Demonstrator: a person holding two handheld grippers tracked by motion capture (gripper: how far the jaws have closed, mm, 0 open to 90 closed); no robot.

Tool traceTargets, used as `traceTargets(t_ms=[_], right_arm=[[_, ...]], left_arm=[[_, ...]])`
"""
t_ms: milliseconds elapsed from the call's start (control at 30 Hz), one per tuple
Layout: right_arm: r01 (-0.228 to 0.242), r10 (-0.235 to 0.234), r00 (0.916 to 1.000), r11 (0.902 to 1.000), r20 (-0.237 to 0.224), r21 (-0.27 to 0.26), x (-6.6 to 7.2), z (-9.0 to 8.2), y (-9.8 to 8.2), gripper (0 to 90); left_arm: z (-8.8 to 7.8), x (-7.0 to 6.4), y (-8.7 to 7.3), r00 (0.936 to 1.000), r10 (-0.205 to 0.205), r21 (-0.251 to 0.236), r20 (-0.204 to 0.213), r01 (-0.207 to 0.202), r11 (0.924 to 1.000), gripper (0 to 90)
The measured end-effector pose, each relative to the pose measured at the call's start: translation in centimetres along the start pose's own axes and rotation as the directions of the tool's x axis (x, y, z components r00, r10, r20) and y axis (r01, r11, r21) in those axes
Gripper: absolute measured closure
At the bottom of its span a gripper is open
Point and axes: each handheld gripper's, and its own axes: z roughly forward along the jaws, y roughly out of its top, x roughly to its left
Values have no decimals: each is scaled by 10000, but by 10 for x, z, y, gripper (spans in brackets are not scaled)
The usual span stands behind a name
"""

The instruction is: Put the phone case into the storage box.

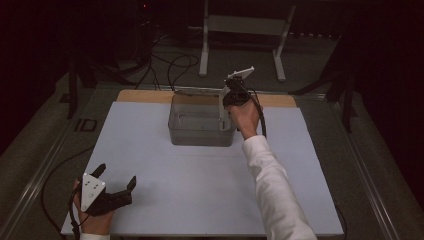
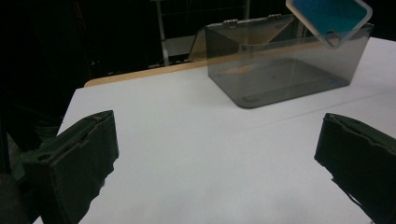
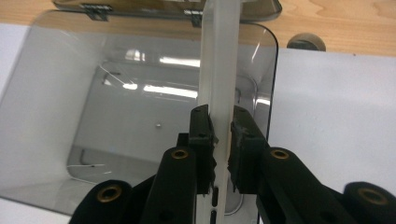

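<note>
Right claw (image 3: 220, 140) pinches one flat blue-centred lid (image 2: 329, 17) edge-on, held upright over the right end of the one smoky clear bin (image 1: 201, 122) at the bench's (image 1: 165, 200) far side, presumably so it slides in cleanly; left claw (image 2: 217, 163) rests wide apart and empty near the front edge, clear of the action.
</note>
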Motion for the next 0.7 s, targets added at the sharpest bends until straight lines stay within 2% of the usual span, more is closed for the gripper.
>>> traceTargets(t_ms=[233, 300, 500, 700], right_arm=[[-62, 52, 9996, 9994, 272, 345, -2, 15, -1, 814], [11, -35, 9988, 9988, 493, 487, -2, 20, -1, 814], [-160, 81, 9961, 9958, 878, 898, -3, 31, -2, 815], [-197, 57, 9937, 9921, 1124, 1240, -2, 38, -4, 814]], left_arm=[[0, 0, 0, 10000, -9, 7, 14, 9, 10000, 2], [0, 0, 0, 10000, -21, 12, 10, 21, 10000, 2], [0, 1, 0, 10000, -43, -37, 17, 43, 10000, 2], [-2, 2, 1, 9999, -89, -171, -125, 87, 9998, 2]])
